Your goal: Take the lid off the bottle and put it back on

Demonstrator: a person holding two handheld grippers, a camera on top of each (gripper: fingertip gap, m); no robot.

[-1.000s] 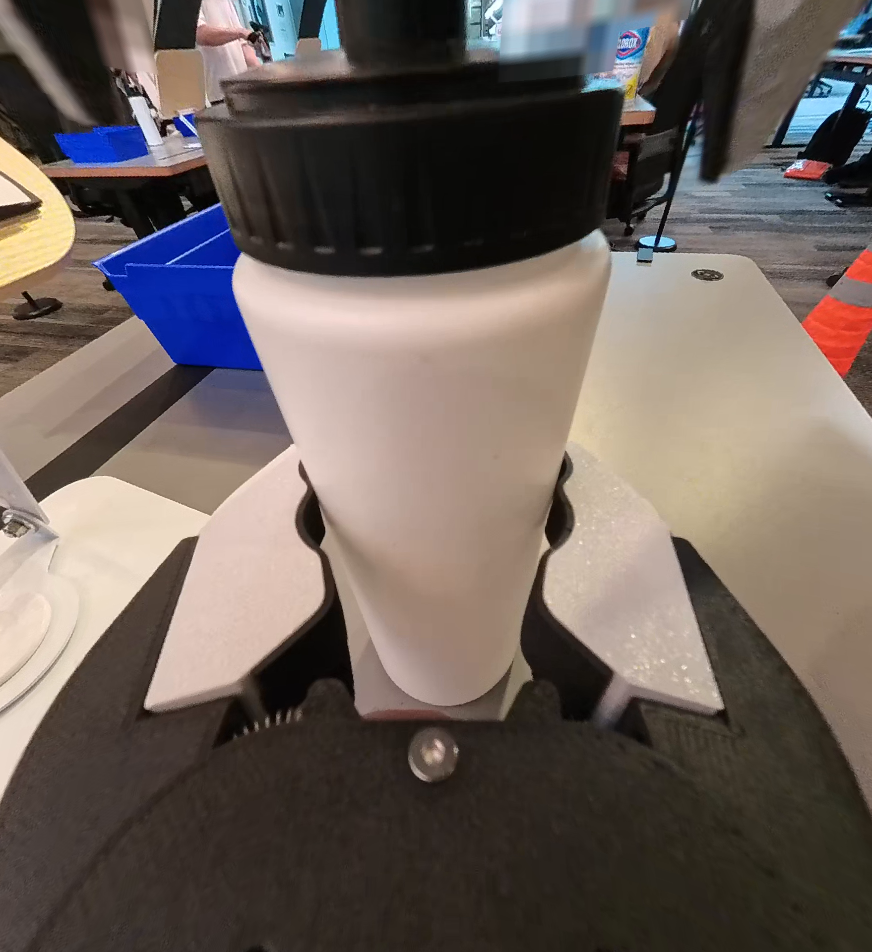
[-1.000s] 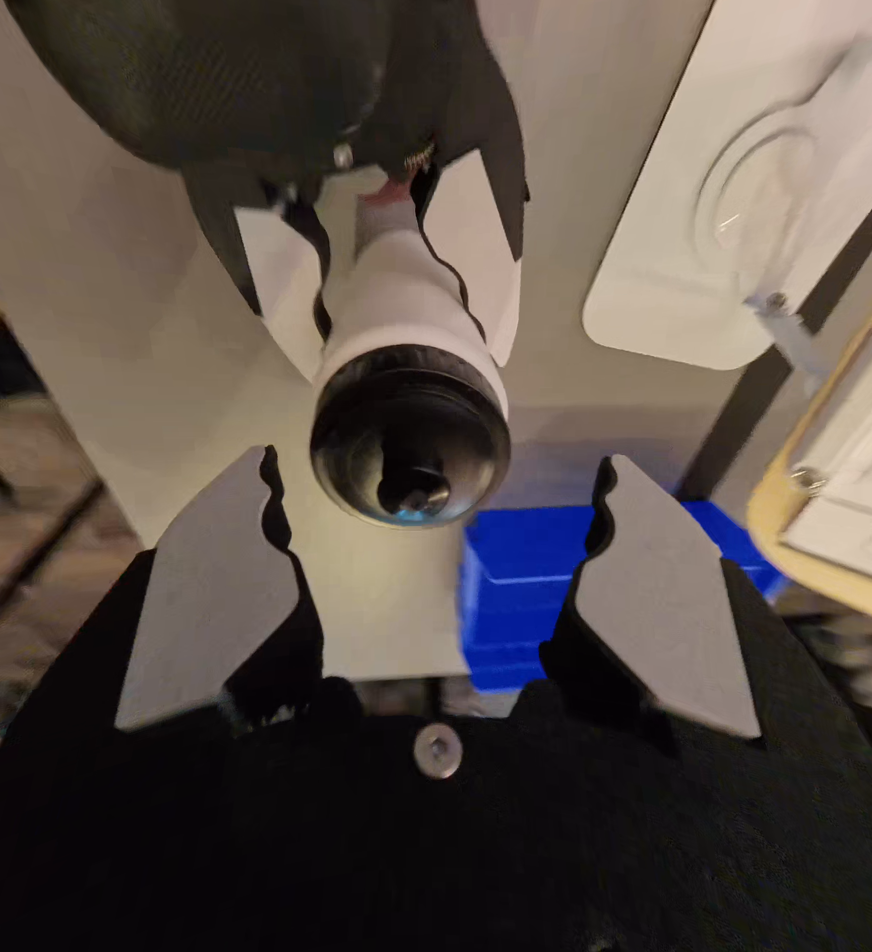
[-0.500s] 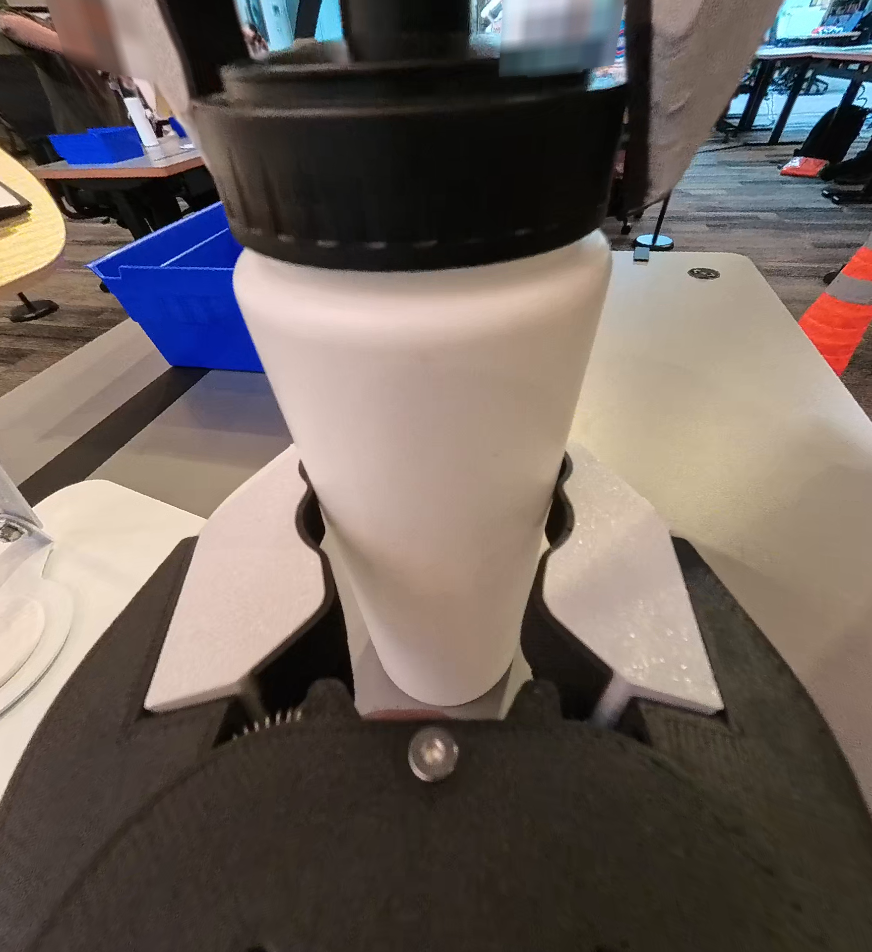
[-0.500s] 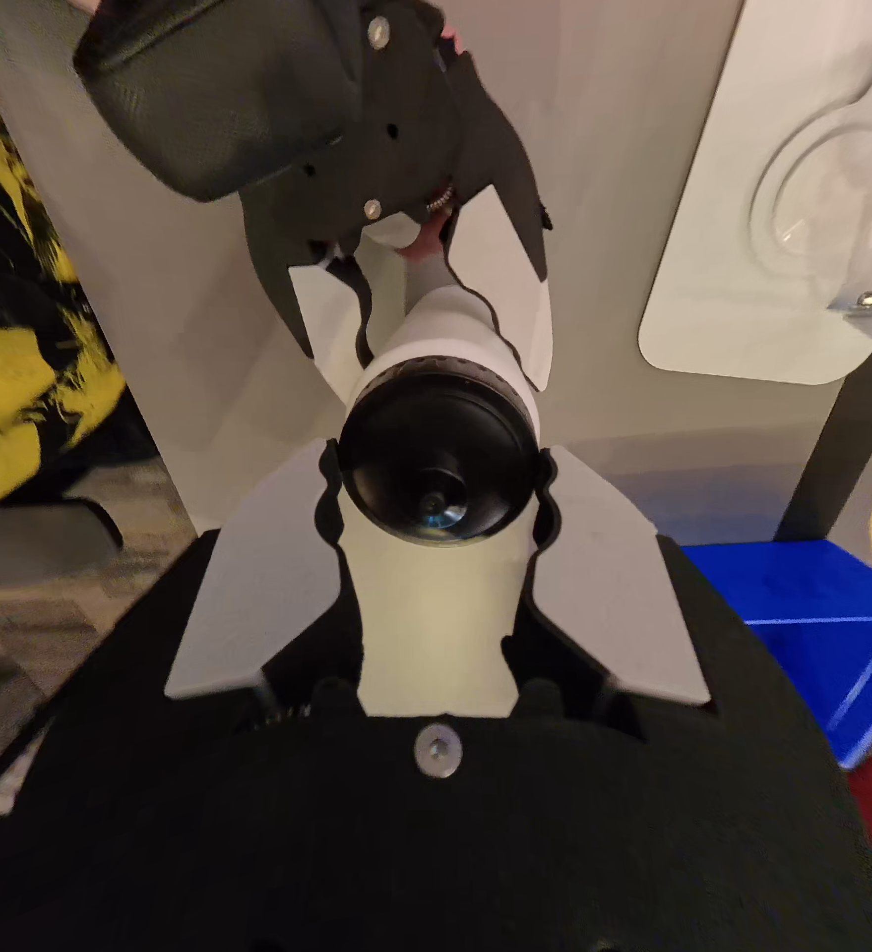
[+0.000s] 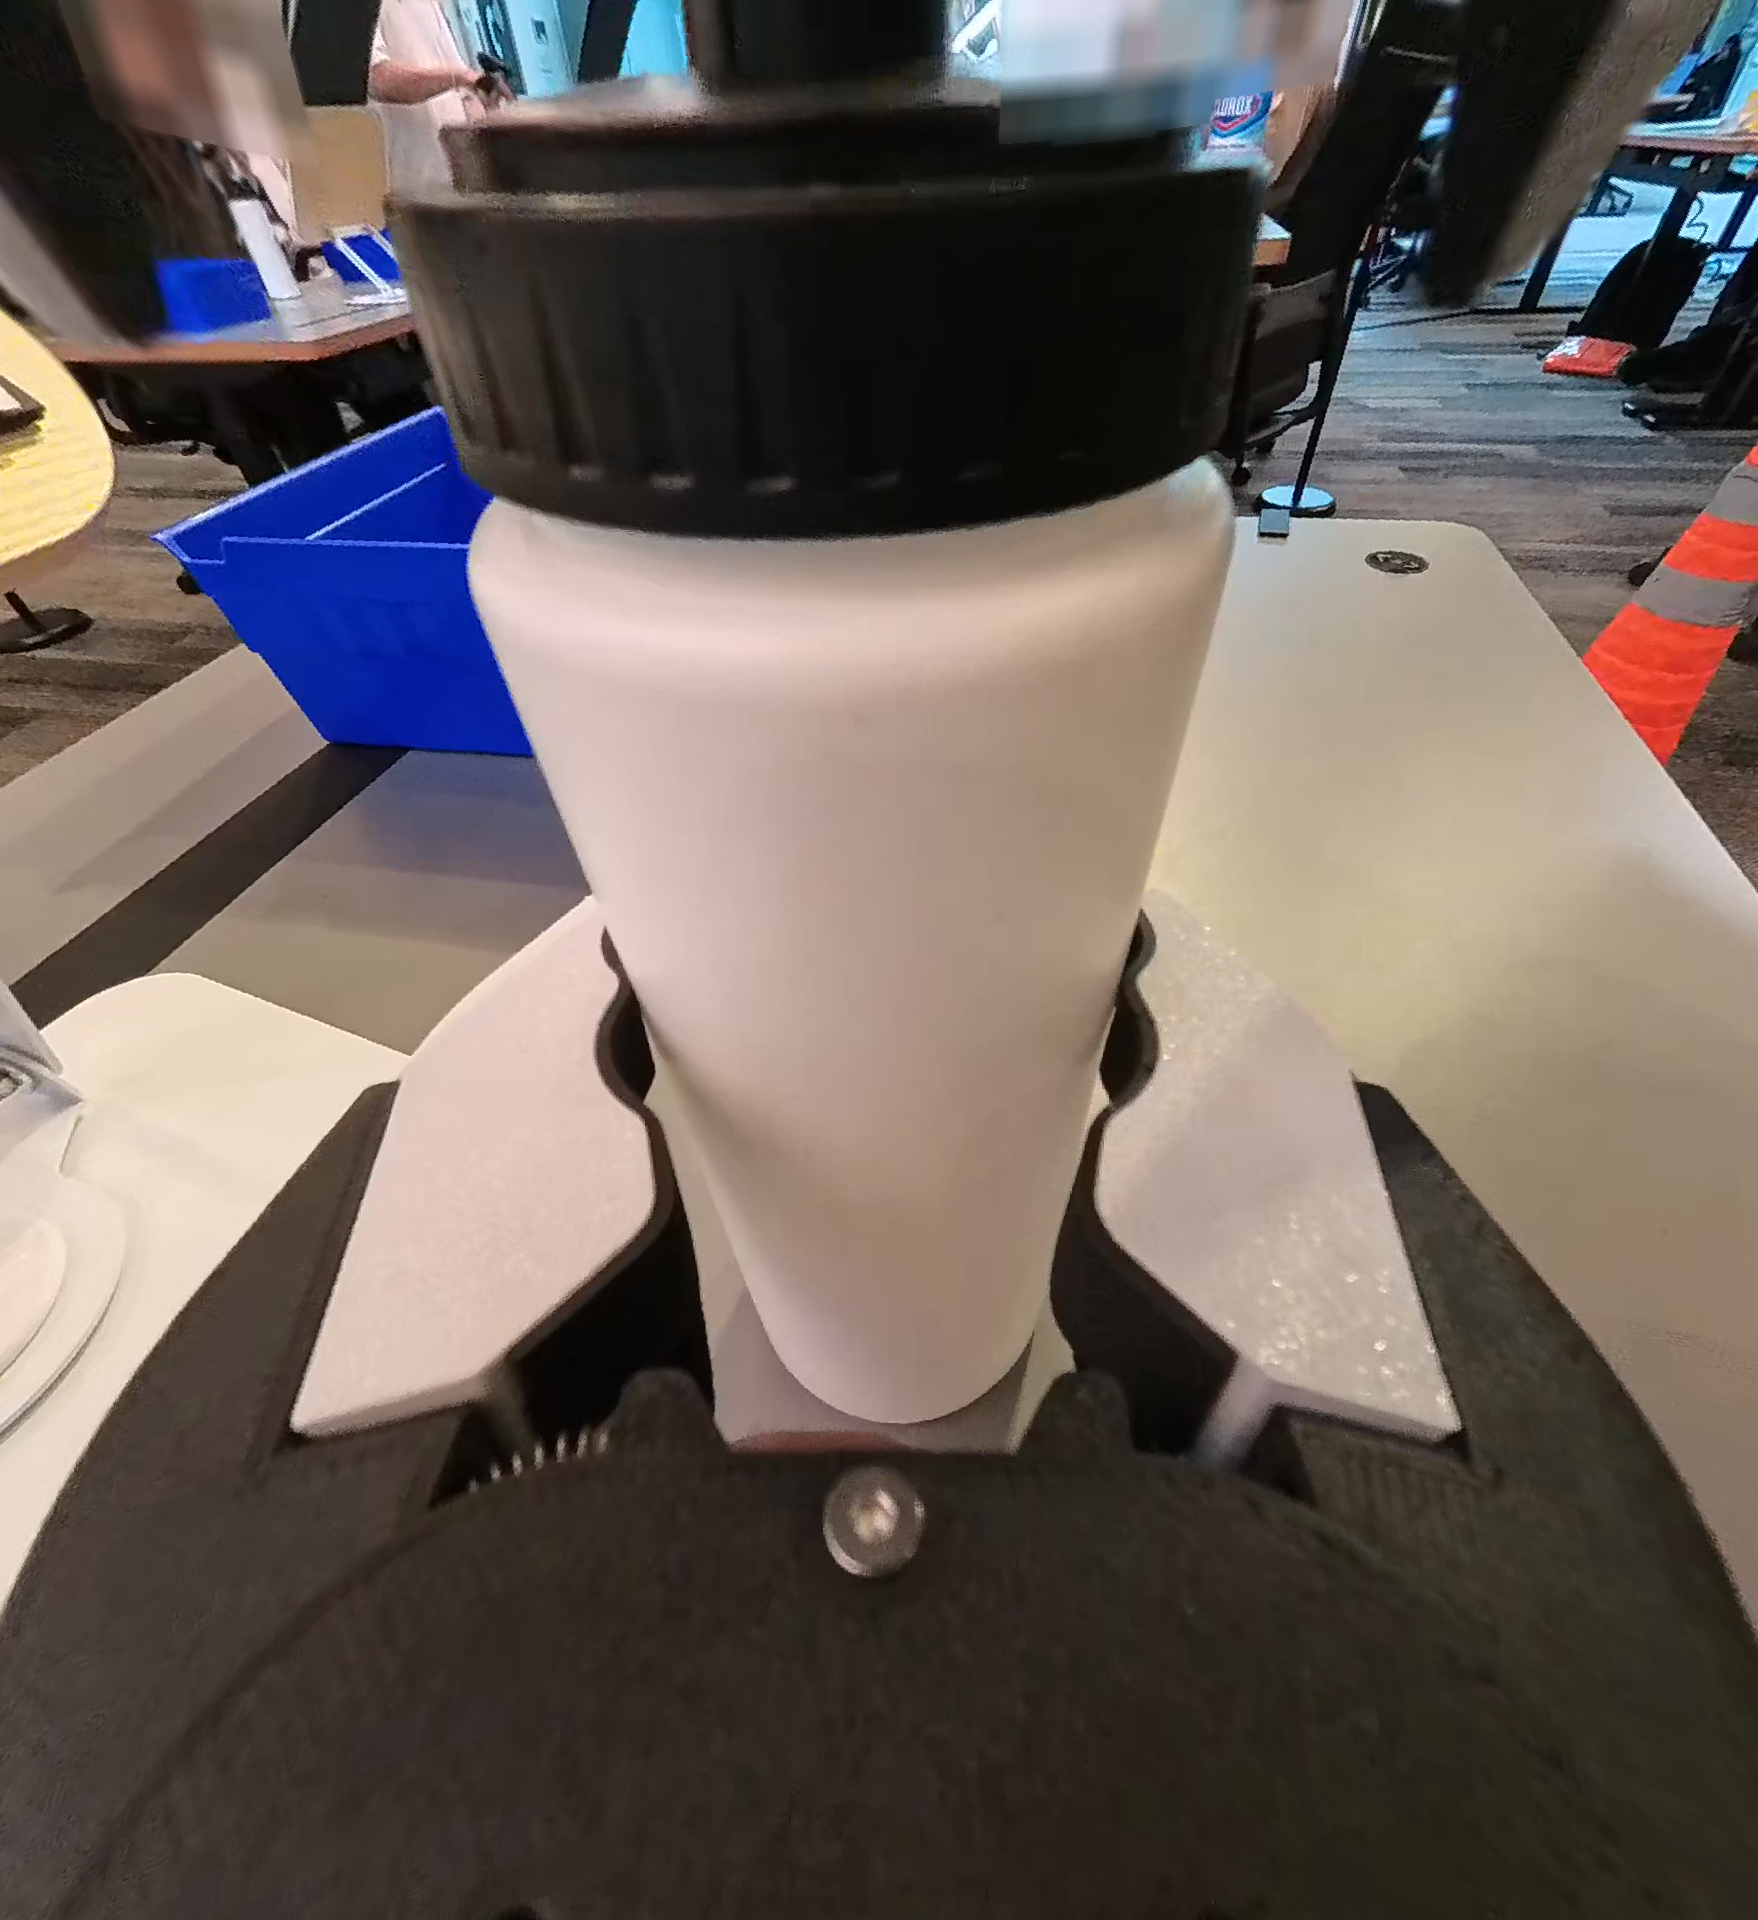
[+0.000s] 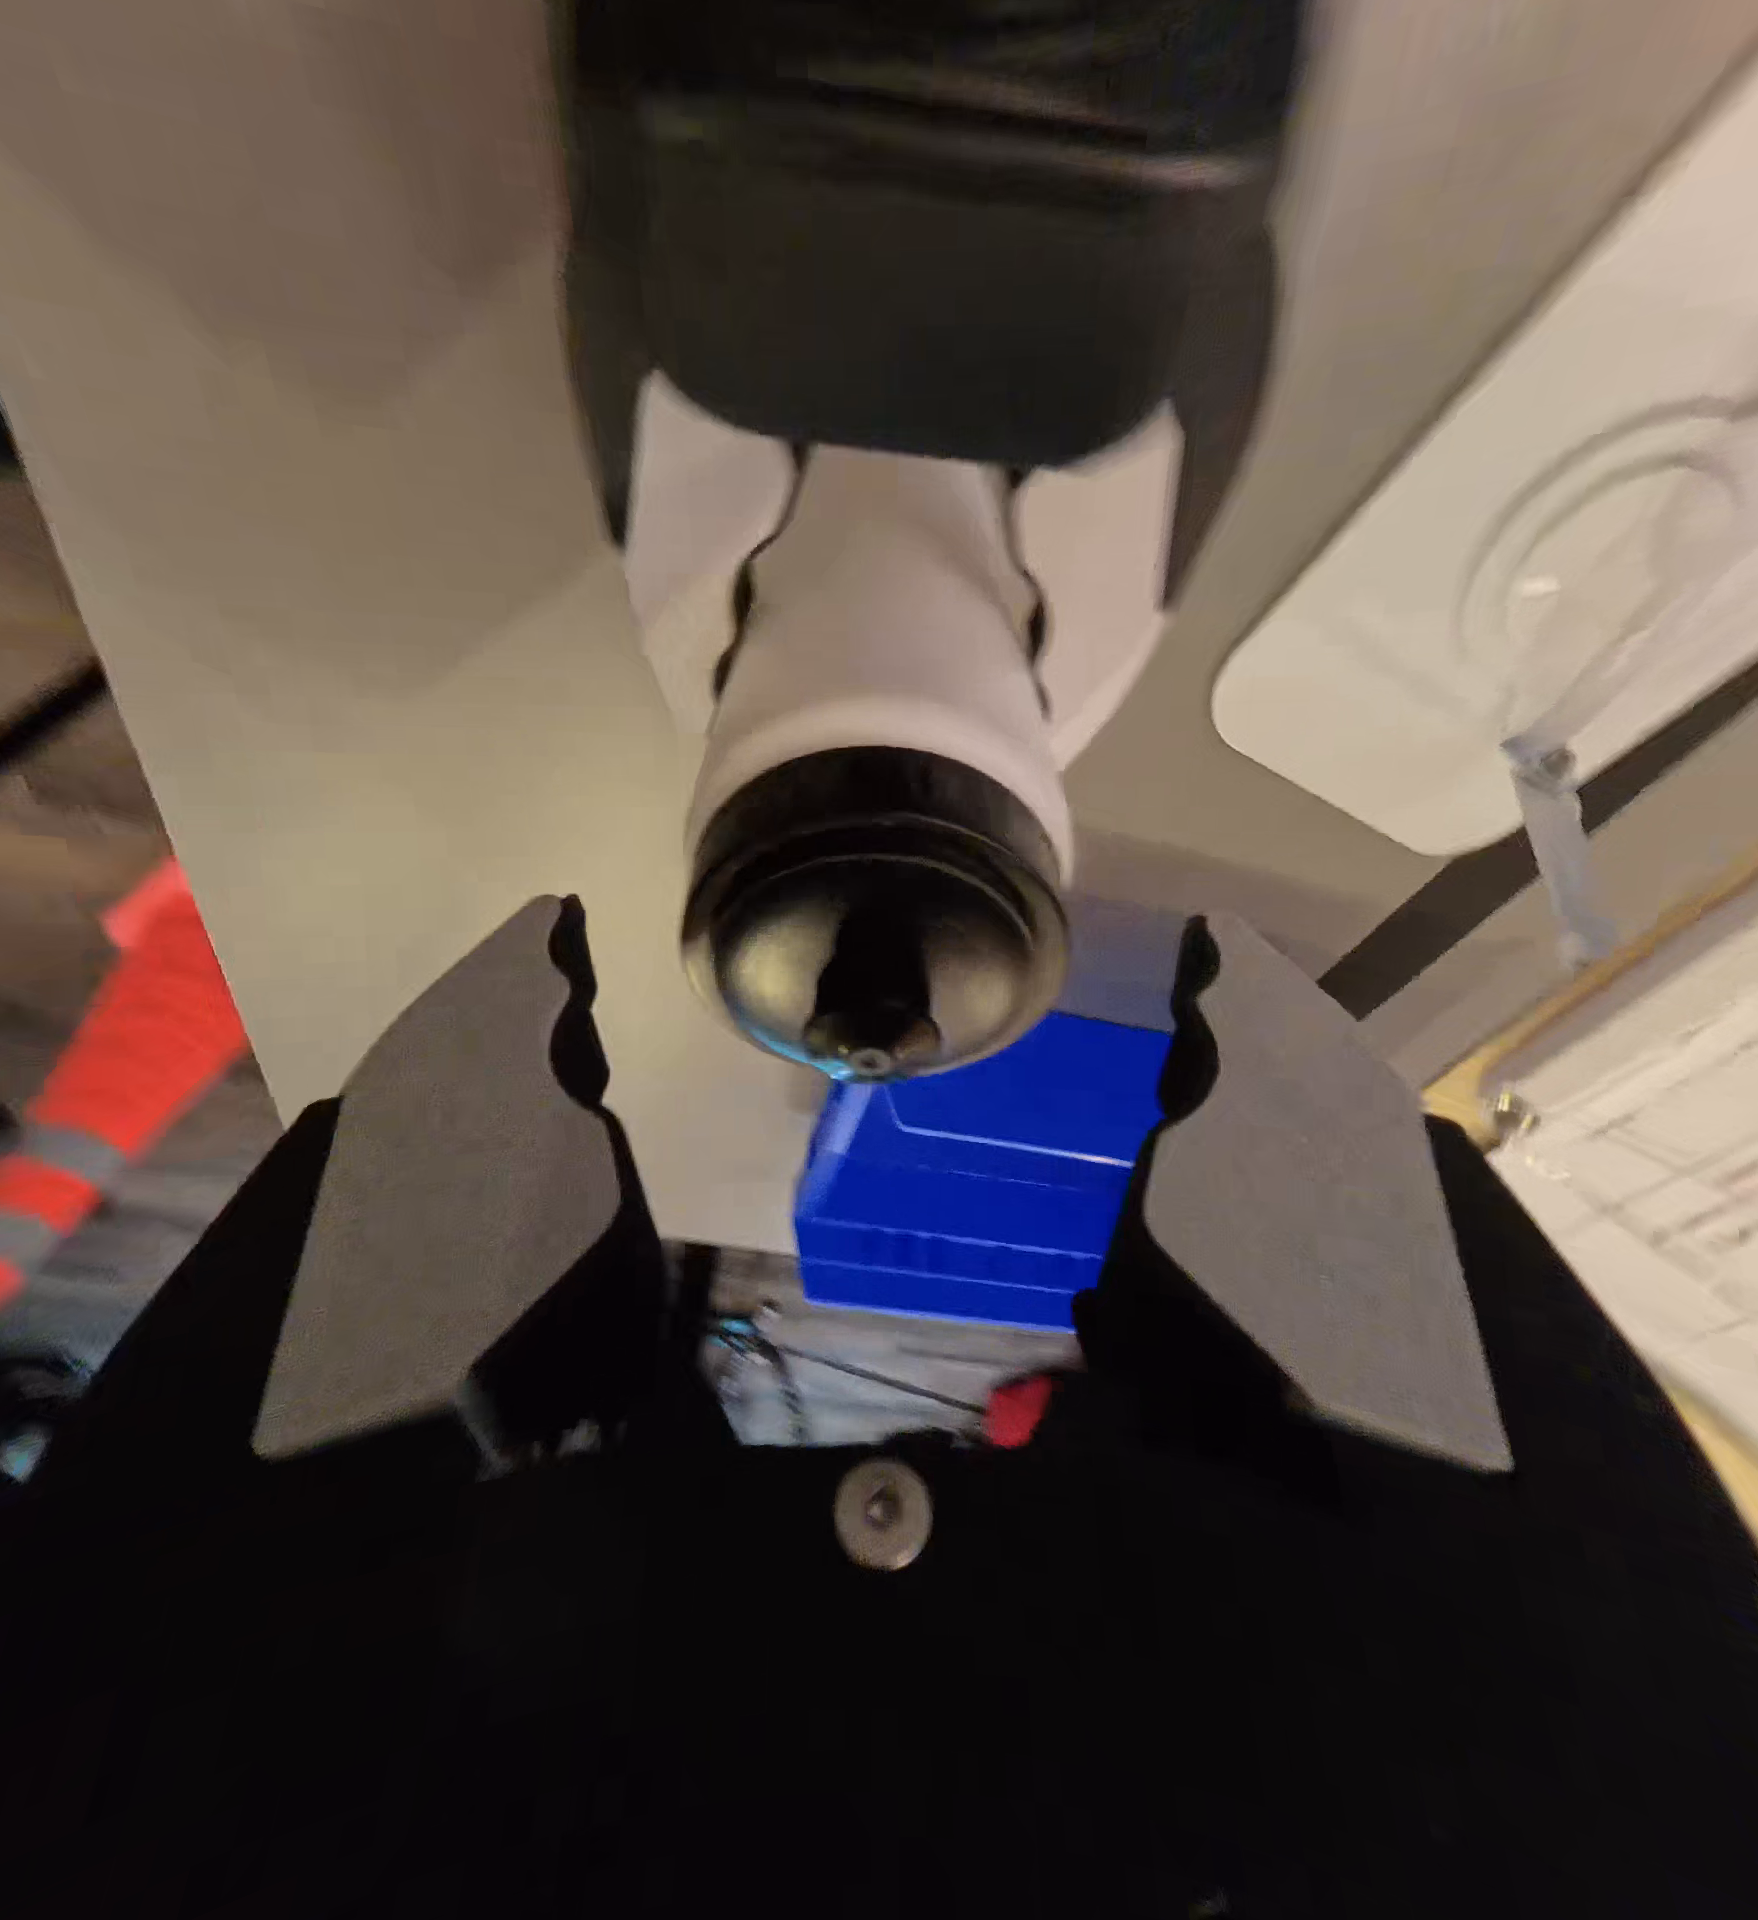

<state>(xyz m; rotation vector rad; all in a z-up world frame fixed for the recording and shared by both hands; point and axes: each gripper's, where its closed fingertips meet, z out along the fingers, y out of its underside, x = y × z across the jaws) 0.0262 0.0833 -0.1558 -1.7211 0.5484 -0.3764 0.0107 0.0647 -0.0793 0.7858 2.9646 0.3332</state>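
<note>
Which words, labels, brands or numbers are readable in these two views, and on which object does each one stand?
White bottle and black lid: no writing visible.
Container far behind them: a printed brand label; I do not quote writing.
White sheet on the side desk: printed lines, too blurred to read.

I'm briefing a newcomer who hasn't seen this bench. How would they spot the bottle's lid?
Start at the pale table and find the white bottle clamped low by the left tool. The lid caps its top. It is the only black, ribbed, round cap, unlike the blue bin behind.
</note>
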